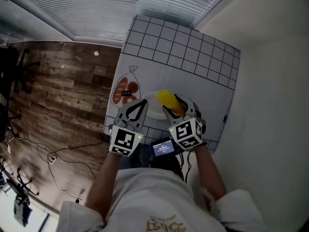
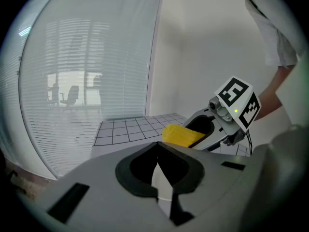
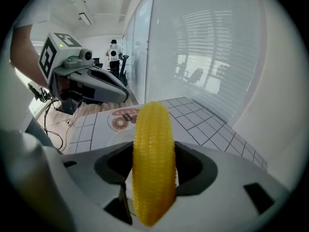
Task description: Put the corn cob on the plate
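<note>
Soft, even daylight comes through the blinds [image 1: 111,6], which glare pale in the left gripper view. Both gripper views bulge, darkening at the corners. Below the blinds the corn cob [image 3: 152,163] is sharp; the nearest foreground blurs.

Yellow corn cob [image 3: 153,163], whole (kernels in neat rows), clamped between jaws, above white round plate [image 1: 152,111]

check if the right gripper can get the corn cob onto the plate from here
Probably yes: the right gripper holds the corn cob right over the plate, whose visible part looks bare. The left gripper hangs at the plate's left edge, not under the cob.
</note>
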Demonstrator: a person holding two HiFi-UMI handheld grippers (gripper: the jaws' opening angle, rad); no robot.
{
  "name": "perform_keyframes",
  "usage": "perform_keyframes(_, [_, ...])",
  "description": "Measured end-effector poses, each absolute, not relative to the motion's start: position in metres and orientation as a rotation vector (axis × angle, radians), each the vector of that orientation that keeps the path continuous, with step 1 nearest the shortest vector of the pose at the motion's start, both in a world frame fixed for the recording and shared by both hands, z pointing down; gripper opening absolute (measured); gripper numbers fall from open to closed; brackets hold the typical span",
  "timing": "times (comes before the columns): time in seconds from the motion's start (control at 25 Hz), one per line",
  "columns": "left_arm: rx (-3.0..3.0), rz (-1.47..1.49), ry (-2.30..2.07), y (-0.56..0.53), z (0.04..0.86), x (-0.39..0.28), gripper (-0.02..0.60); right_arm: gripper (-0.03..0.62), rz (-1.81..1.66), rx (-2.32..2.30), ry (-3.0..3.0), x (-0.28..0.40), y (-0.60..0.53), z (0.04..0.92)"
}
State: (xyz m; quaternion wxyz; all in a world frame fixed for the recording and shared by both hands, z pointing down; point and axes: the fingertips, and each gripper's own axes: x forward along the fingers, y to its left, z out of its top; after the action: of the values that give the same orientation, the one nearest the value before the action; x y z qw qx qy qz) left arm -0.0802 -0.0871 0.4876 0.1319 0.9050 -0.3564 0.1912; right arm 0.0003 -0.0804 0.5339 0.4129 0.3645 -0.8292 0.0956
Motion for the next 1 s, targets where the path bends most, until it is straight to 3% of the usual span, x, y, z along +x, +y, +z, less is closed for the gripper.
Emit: perform_keyframes(1.0, [2.549,0.602,-1.022,-0.075,0.52,-0.085,0.008,0.256,0.175,0.652,-2.099,-0.027,-0.069,0.568])
